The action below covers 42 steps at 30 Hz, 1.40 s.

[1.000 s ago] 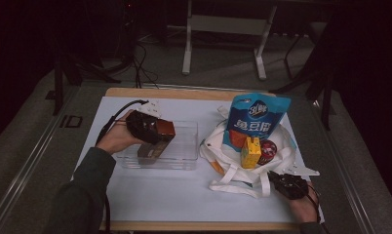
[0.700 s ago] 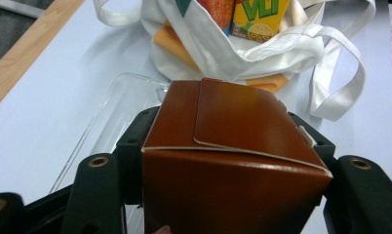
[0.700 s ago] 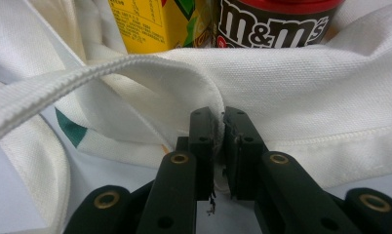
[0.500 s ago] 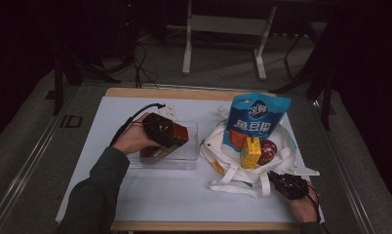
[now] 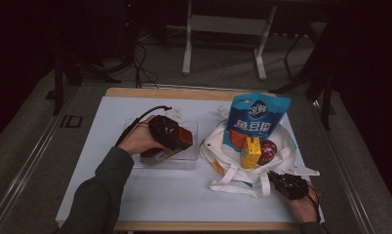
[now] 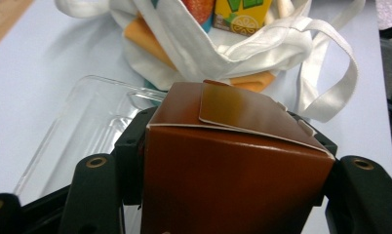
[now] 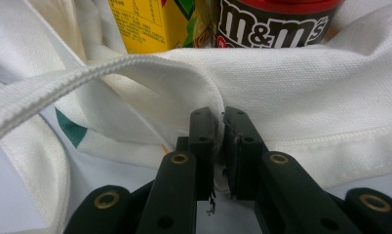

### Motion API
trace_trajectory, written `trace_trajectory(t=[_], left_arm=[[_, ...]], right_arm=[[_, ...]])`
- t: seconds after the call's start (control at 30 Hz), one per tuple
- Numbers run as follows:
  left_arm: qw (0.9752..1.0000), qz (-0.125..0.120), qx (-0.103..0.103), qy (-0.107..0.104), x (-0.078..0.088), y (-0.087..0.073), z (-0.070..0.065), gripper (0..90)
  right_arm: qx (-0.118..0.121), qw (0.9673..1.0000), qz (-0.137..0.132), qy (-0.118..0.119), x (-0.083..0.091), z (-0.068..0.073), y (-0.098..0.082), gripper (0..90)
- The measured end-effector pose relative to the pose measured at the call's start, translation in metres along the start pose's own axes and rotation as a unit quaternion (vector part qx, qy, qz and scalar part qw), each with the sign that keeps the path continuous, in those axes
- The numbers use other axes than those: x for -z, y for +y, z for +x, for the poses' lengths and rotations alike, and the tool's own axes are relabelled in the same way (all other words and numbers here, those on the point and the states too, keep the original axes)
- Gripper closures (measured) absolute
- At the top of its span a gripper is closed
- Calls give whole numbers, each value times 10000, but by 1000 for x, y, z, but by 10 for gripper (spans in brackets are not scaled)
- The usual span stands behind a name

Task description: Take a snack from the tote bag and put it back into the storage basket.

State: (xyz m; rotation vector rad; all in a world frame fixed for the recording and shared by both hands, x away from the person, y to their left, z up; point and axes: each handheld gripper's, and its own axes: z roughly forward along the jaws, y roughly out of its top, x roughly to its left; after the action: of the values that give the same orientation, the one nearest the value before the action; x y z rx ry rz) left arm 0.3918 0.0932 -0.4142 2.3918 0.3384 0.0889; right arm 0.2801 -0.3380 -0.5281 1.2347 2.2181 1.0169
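Note:
My left gripper (image 5: 177, 142) is shut on a brown carton box (image 6: 233, 165) and holds it over a clear plastic tray (image 5: 186, 162), pointing toward the white tote bag (image 5: 223, 171). In the left gripper view both jaws press the box's sides, with the tray (image 6: 87, 122) below and the bag (image 6: 194, 48) beyond. My right gripper (image 7: 219, 122) is shut on a fold of the bag's white fabric (image 7: 306, 97) at its near rim, by the table's front right (image 5: 278, 178).
The bag holds a blue snack pouch (image 5: 255, 119), a yellow juice carton (image 5: 251, 152) and a red-lidded M&M's tub (image 5: 268, 151), with orange cloth under them. The bag's straps trail over the white table cover (image 5: 160, 195). Chair and table legs stand beyond the far edge.
My left hand has carried the brown box to the right over the tray, closer to the bag. The right gripper has stayed on the bag's rim.

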Motion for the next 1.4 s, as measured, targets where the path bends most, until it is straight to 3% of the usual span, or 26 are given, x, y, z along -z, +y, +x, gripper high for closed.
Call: trace_trajectory(t=[0.43,0.67,0.9,1.4], left_arm=[[9994,299,158,-95,-18,7,0,384],[9990,434,99,-91,-31,6,-4,366],[9987,448,231,-61,-33,-1,-4,354],[9984,518,232,34,-36,1,-10,298]], right_arm=[[0,10000,-3,3,0,0,0,824],[3,10000,-5,14,0,0,0,824],[2,10000,-6,15,0,0,0,824],[4,10000,-7,11,0,0,0,824]])
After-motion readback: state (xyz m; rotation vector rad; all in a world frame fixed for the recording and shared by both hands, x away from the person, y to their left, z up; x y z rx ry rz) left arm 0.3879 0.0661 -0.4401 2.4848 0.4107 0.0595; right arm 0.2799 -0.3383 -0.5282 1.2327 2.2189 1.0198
